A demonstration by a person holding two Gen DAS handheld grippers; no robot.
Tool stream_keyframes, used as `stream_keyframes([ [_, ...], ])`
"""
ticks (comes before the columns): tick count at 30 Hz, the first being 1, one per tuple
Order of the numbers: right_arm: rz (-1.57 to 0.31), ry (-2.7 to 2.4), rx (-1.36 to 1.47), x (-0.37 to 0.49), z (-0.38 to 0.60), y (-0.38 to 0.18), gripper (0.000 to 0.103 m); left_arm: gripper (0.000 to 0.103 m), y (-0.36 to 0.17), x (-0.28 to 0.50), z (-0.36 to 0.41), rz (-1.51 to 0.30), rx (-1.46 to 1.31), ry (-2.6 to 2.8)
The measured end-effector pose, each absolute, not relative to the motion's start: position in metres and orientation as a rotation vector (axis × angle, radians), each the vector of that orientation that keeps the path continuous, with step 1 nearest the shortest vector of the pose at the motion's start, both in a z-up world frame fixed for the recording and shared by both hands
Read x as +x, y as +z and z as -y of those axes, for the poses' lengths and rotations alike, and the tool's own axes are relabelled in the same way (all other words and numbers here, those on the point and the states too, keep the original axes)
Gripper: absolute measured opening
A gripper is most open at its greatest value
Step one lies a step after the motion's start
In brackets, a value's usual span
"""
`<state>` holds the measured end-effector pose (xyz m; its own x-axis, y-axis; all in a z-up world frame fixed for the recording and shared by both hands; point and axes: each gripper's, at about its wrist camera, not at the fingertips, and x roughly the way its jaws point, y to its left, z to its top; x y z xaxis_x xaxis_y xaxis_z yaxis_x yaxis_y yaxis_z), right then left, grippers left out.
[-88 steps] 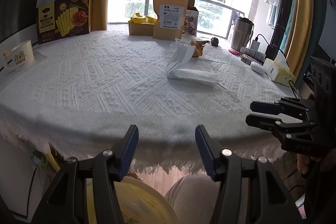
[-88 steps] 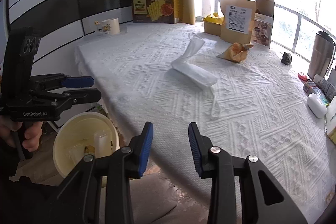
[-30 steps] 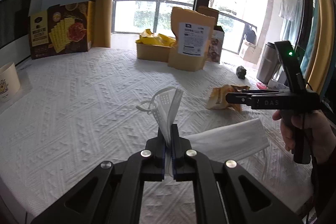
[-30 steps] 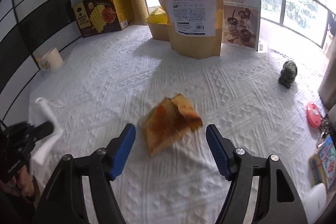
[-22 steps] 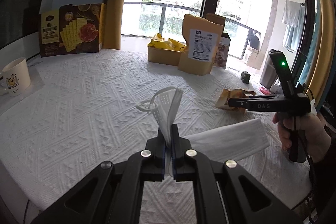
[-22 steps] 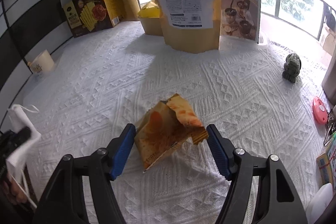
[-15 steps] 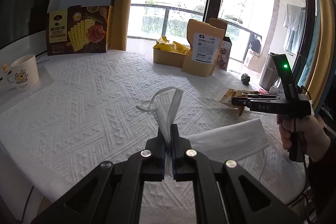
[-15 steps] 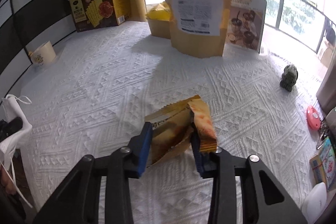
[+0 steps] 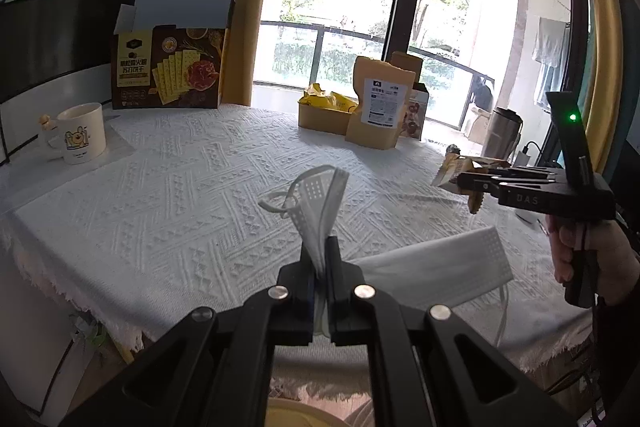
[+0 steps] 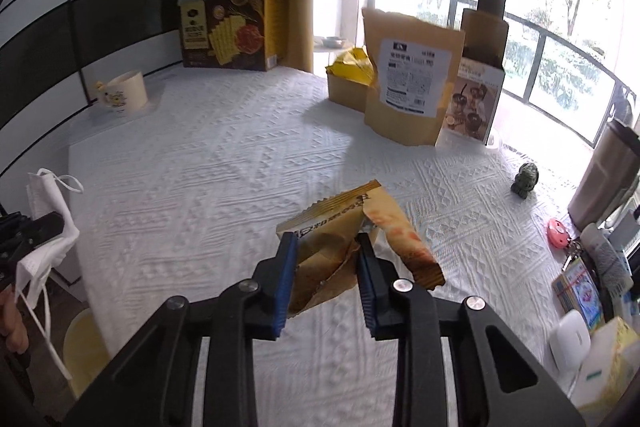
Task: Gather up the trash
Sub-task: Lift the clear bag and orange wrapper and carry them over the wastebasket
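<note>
My left gripper (image 9: 321, 254) is shut on a white face mask (image 9: 320, 203) and holds it above the table's near edge; the mask also shows in the right wrist view (image 10: 48, 223), hanging from that gripper. My right gripper (image 10: 327, 251) is shut on a crumpled orange snack wrapper (image 10: 352, 239) and holds it off the white tablecloth (image 10: 224, 187). It shows in the left wrist view (image 9: 460, 179) at the right, with the wrapper (image 9: 450, 167) in its jaws. A cream bin (image 10: 84, 343) stands on the floor beside the table.
A second white mask (image 9: 436, 267) lies on the cloth. A cracker box (image 9: 172, 67), a mug (image 9: 78, 135), a yellow box (image 9: 326, 111) and brown pouches (image 9: 378, 111) stand at the back. A steel tumbler (image 10: 604, 179), a small figurine (image 10: 526, 179) and small items are at the right.
My right gripper has shut on the wrapper and lifted it off the cloth. My left gripper has drawn back toward the table's edge with the mask in it.
</note>
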<state>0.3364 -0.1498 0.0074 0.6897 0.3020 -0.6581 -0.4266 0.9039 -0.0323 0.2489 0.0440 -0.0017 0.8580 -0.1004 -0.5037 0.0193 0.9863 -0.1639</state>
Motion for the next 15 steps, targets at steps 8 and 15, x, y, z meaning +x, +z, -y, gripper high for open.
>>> stream_keyframes([
  [8, -0.652, 0.429, -0.192, 0.278, 0.148, 0.026, 0.027, 0.004, 0.004, 0.207, -0.043, -0.516, -0.152, -0.055],
  [15, -0.608, 0.473, -0.188, 0.219, 0.146, 0.036, 0.027, 0.004, 0.001, 0.172, -0.043, -0.513, -0.152, -0.053],
])
